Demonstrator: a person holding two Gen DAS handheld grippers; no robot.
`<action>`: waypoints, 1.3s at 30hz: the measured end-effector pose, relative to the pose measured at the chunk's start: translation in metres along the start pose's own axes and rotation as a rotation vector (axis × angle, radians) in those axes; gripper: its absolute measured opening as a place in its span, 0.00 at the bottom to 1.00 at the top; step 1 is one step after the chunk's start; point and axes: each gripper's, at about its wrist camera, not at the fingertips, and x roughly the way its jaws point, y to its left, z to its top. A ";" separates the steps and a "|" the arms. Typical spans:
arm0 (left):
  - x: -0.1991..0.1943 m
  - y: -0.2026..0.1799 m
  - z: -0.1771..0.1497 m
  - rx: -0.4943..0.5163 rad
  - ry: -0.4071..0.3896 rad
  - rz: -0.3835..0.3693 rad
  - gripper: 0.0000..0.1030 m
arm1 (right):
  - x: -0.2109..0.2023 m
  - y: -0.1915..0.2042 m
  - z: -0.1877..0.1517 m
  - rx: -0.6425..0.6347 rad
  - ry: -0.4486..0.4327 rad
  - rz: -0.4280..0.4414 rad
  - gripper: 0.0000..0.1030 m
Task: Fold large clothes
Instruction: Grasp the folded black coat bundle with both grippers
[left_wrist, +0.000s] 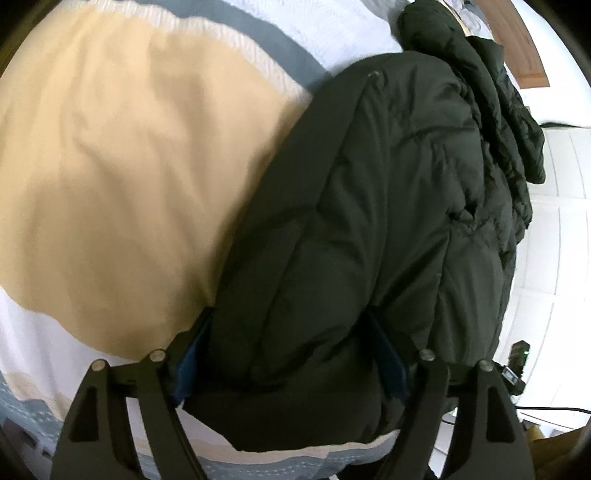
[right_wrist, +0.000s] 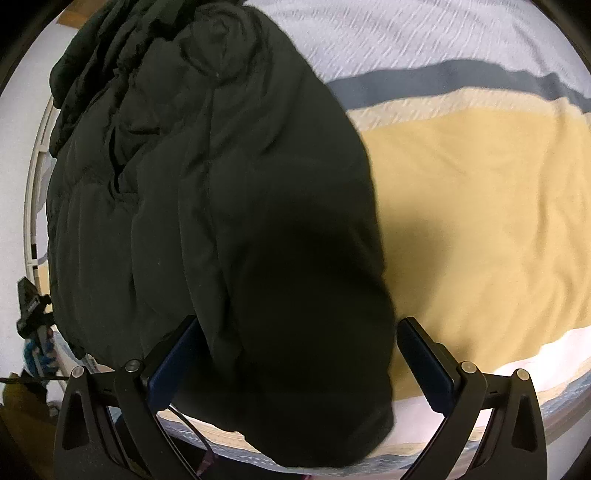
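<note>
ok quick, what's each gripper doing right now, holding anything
Left gripper: fingers wide apart, a fold of the black puffer jacket bulging between them; whether they pinch it cannot be told.
Right gripper: the same, jacket edge between spread fingers; grip cannot be told.

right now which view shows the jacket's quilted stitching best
The left wrist view: the dark puffer jacket is lit there, so its quilt lines and folds read clearly. In the right wrist view the jacket fills the middle but its near part is in deep shadow.

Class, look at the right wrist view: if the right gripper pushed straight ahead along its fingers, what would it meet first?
The right gripper would meet the dark green quilted puffer jacket at once; its bulk already sits between the open jaws, though actual contact is unclear.
</note>
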 end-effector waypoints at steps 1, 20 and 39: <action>0.000 0.000 -0.001 -0.002 0.000 -0.003 0.76 | 0.004 0.001 0.000 0.005 0.006 0.013 0.99; -0.012 -0.061 -0.010 0.029 -0.036 -0.079 0.11 | 0.007 0.031 -0.008 -0.005 0.004 0.186 0.13; -0.185 -0.170 0.140 0.063 -0.452 -0.347 0.10 | -0.196 0.077 0.137 -0.040 -0.480 0.289 0.10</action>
